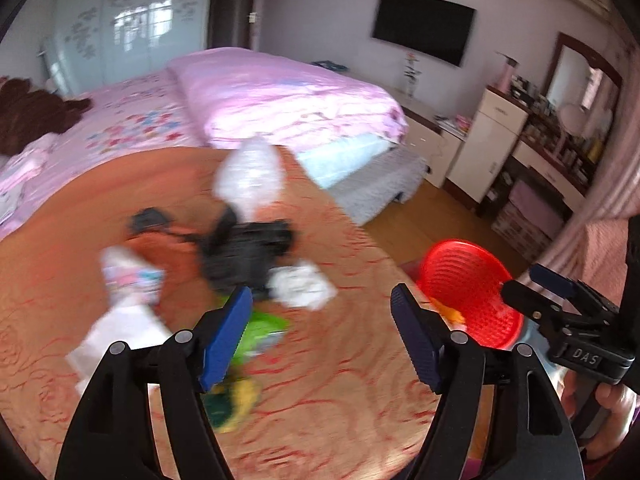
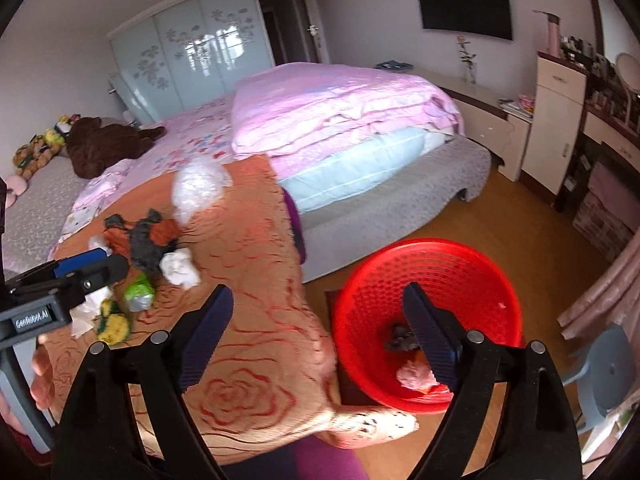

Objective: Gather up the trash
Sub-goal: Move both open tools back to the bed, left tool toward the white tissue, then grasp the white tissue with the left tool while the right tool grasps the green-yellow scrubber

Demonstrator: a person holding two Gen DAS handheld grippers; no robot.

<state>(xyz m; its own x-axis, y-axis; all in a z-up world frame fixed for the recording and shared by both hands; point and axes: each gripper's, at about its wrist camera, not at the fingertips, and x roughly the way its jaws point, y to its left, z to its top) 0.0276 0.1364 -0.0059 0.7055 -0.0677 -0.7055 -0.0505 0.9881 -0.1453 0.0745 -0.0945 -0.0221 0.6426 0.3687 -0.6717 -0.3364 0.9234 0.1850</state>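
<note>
Both tools gape empty; the left tool (image 1: 320, 312) should drop squarely over the white wad (image 1: 302, 284), then carry to the bin (image 2: 428, 312).

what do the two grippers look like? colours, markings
Both match: black plastic linkage arms with silver round pivot pins, and blue ribbed pads on the fingers. The left gripper has a white "GenRobot.AI" label on its black body, seen from the right wrist. The right gripper shows a "DAS" tag, seen from the left wrist. No cables are visible.
</note>
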